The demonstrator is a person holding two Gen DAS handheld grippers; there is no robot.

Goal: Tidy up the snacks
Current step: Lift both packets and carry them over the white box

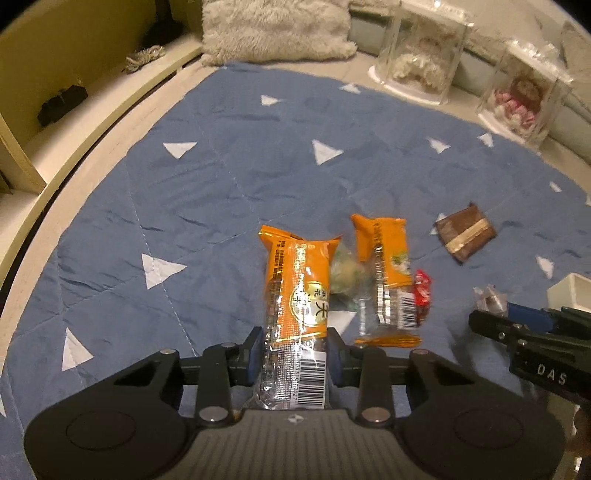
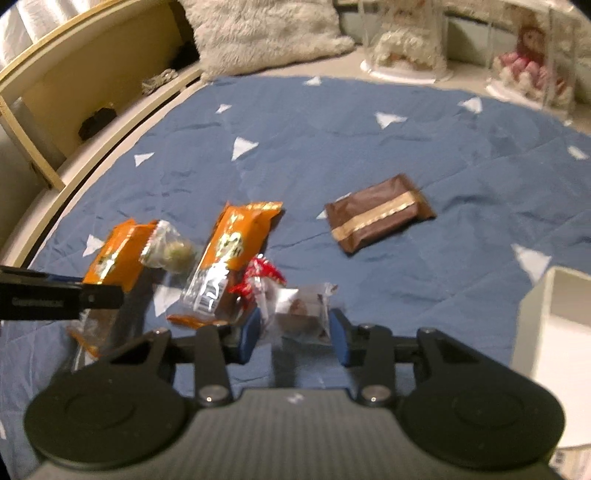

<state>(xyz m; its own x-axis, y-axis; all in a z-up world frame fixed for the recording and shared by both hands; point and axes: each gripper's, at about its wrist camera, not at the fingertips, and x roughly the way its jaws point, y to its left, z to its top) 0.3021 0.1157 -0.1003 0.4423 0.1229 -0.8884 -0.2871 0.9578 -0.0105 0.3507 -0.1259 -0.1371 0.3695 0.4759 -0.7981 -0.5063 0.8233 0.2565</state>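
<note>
My left gripper (image 1: 295,350) is shut on a long orange snack packet (image 1: 295,288), its pads pressing the clear barcode end and holding it above the blue quilt (image 1: 184,184). On the quilt lie a second orange packet (image 1: 384,273), a clear-wrapped green sweet (image 1: 345,273), a red-wrapped sweet (image 1: 423,291) and a brown packet with a gold band (image 1: 465,234). My right gripper (image 2: 295,332) is shut on a small clear-wrapped brown snack (image 2: 299,314). The right wrist view also shows the held orange packet (image 2: 114,258) at the left, with the left gripper's finger (image 2: 99,295) in front of it.
A white box (image 2: 554,325) stands at the right edge of the quilt. A fluffy cushion (image 1: 273,29) and two clear display cases (image 1: 421,51) with dolls line the back. A wooden shelf unit (image 1: 55,92) runs along the left.
</note>
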